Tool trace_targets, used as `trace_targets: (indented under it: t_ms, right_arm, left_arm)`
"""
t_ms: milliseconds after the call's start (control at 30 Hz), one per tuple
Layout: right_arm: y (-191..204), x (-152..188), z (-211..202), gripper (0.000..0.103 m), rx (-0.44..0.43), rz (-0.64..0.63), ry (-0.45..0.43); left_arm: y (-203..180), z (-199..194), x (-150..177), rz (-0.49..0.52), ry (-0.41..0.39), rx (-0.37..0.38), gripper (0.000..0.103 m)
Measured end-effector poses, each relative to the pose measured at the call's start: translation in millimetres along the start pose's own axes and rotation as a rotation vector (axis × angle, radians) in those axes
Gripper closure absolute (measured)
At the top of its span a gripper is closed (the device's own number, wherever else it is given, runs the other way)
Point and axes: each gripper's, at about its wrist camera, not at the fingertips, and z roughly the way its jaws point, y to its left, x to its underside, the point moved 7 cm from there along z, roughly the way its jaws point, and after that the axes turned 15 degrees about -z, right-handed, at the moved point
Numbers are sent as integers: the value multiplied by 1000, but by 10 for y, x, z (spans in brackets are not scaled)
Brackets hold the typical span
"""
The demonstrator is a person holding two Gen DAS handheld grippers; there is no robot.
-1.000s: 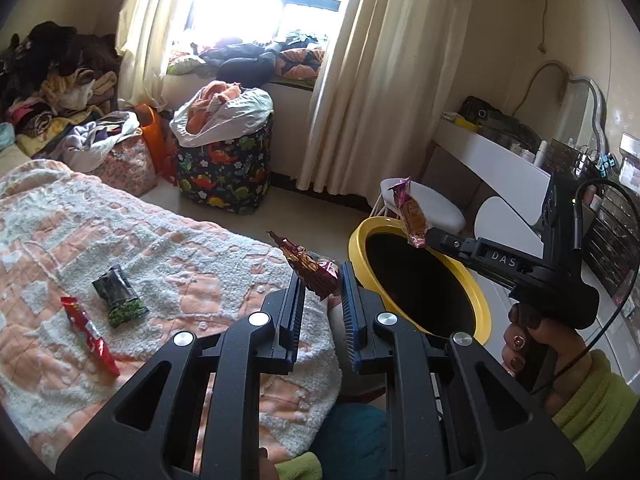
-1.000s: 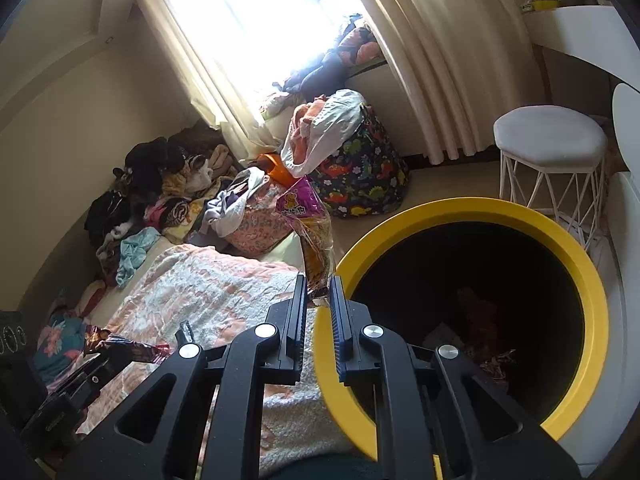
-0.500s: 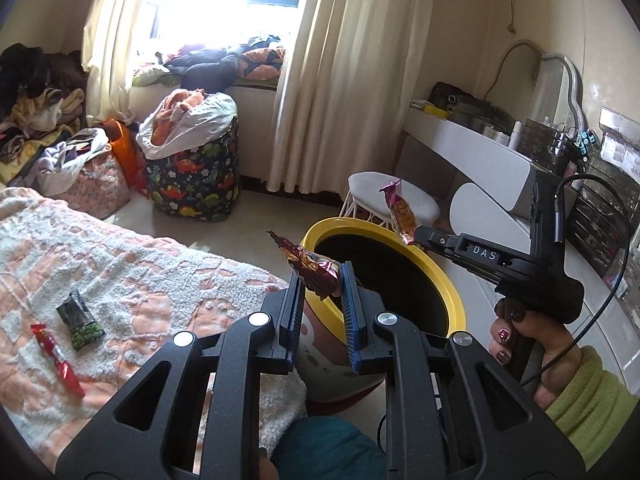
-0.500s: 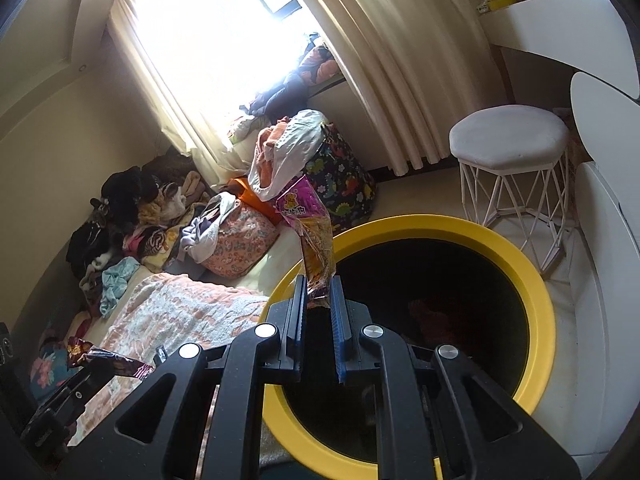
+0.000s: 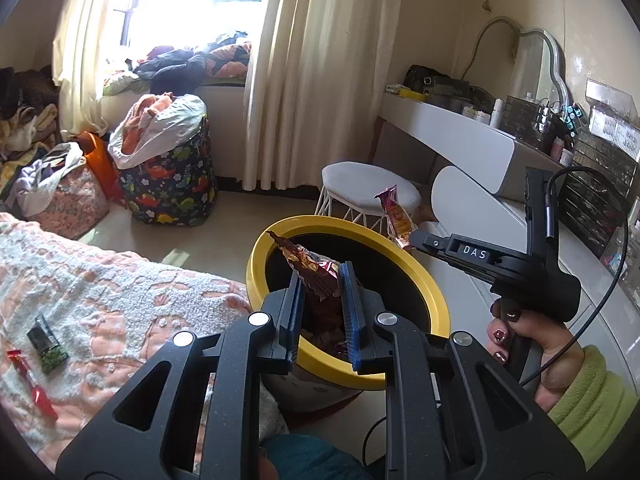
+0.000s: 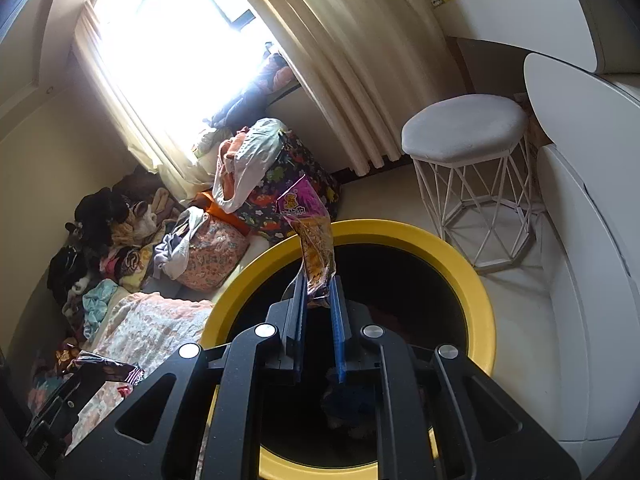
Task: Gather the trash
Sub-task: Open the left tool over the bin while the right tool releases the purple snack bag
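Observation:
My left gripper (image 5: 322, 276) is shut on a dark brown snack wrapper (image 5: 308, 266) and holds it over the near rim of the yellow-rimmed black bin (image 5: 432, 300). My right gripper (image 6: 318, 286) is shut on a purple and orange snack wrapper (image 6: 314, 240) above the bin's mouth (image 6: 476, 280); that wrapper also shows in the left wrist view (image 5: 396, 216). A green wrapper (image 5: 46, 342) and a red wrapper (image 5: 32, 388) lie on the pink blanket (image 5: 120, 292).
A white stool (image 5: 368, 192) stands behind the bin, a white vanity desk (image 5: 460, 136) to the right. A dinosaur-print laundry bag (image 5: 168, 184) and piles of clothes (image 6: 120, 240) sit by the window. Trash lies inside the bin.
Both grippers have moved right from over the bed towards the bin with their wrappers. The bin now lies right under both of them.

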Motion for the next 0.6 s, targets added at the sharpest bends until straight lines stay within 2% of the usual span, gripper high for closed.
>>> trace_targets:
  t_ms: [600]
  right_arm:
    - [-130, 178, 156, 91, 10, 43, 92]
  left_arm:
    - [-110, 574, 111, 23, 100, -9, 90]
